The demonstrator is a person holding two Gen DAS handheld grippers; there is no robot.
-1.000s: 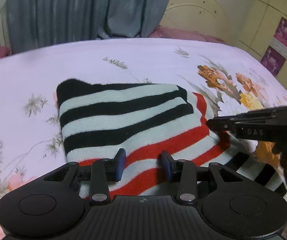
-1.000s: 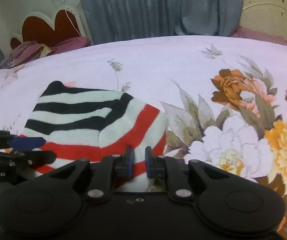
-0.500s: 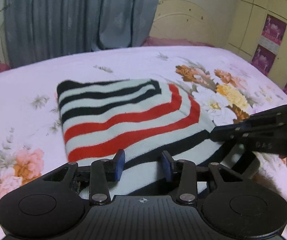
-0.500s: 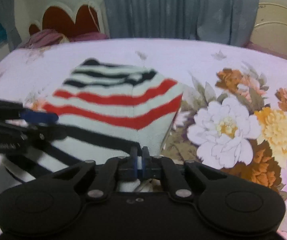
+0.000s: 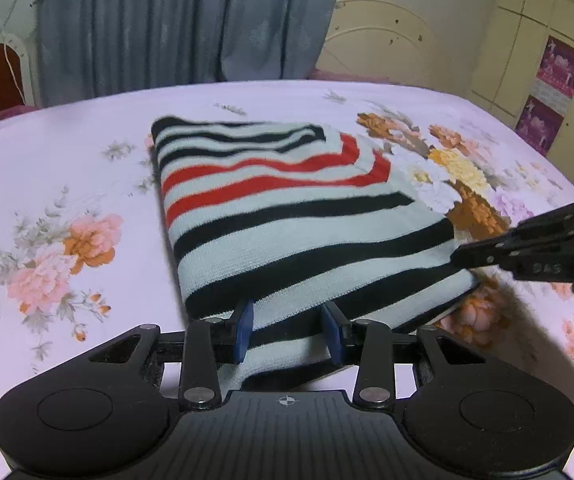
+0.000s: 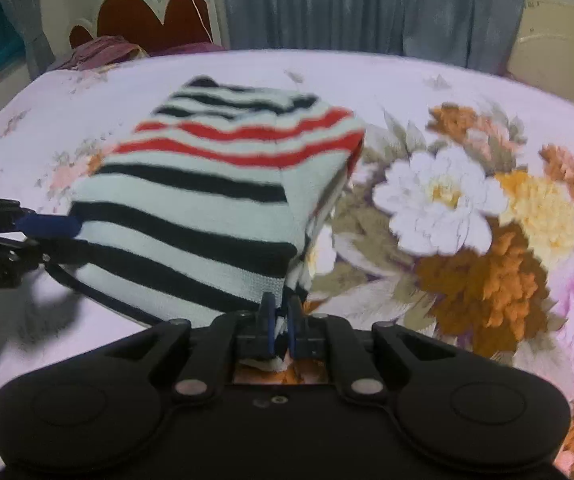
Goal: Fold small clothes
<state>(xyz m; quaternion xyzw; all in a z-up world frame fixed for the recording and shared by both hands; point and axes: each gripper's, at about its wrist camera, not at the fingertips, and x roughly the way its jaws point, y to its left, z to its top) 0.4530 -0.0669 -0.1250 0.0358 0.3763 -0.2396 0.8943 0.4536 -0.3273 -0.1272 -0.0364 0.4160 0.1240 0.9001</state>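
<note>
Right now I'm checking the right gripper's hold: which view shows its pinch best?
The right wrist view: the right gripper is shut on the striped garment's corner. The left wrist view shows it only side-on at the garment's edge.

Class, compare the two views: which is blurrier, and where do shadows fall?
Right wrist view: blurrier, the striped garment and flowered sheet smeared; dark shadow lower left under the left gripper. Left wrist view: sharper; shadow under the right gripper.

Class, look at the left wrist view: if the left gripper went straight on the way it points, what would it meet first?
The striped garment: its near edge already lies between the left gripper fingers. Beyond it, probably the floral bedsheet, though depth is unclear.
</note>
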